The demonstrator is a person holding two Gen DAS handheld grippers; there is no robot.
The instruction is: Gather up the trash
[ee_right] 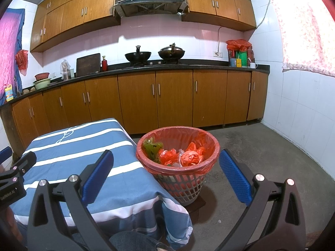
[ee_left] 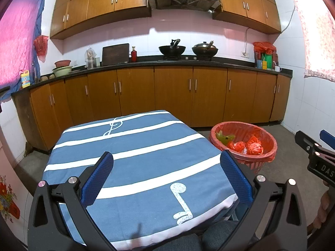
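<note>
While both tools hang level, findings stand thus:
Left gripper: fingers spread wide, holding nothing, above the table.
Right gripper: fingers spread wide, holding nothing, over the table's right edge.
Trash: inside the bin.
Bin: touching the table's right edge.
Floor: bare right of the table.

1 bin ahead of right gripper, holding 3 red bags and 1 green wrapper; 1 table under left gripper; 2 woks far ahead.
</note>
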